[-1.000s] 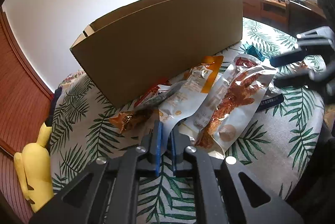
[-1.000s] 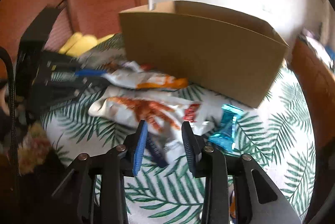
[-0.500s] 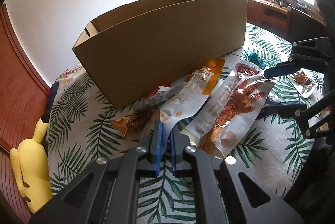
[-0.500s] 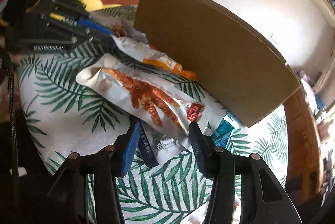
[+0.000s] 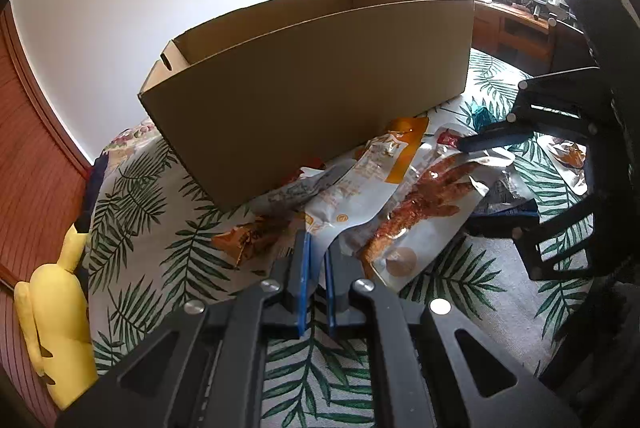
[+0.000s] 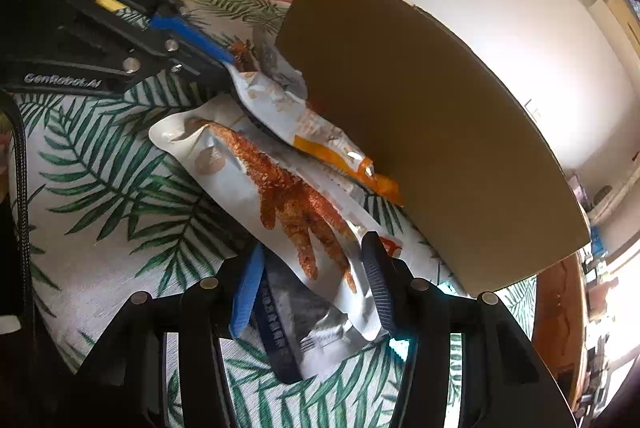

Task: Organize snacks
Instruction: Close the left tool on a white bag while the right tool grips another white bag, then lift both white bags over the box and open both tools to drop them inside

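My left gripper is shut on the near end of a white and orange snack packet, which slopes up toward an open cardboard box. It shows in the right wrist view pinching that packet. A white chicken-foot packet lies beside it. My right gripper is open, its jaws either side of the far end of that packet, over a dark blue packet. It also shows in the left wrist view.
The table has a palm-leaf cloth. A small orange packet and a grey one lie by the box. A teal packet and another packet lie at the right. A yellow plush toy sits at the left edge.
My right gripper has come in lower and closer, tilting, so its open jaws now straddle the end of the chicken-foot packet. My left gripper stays shut on its packet, slightly raised.
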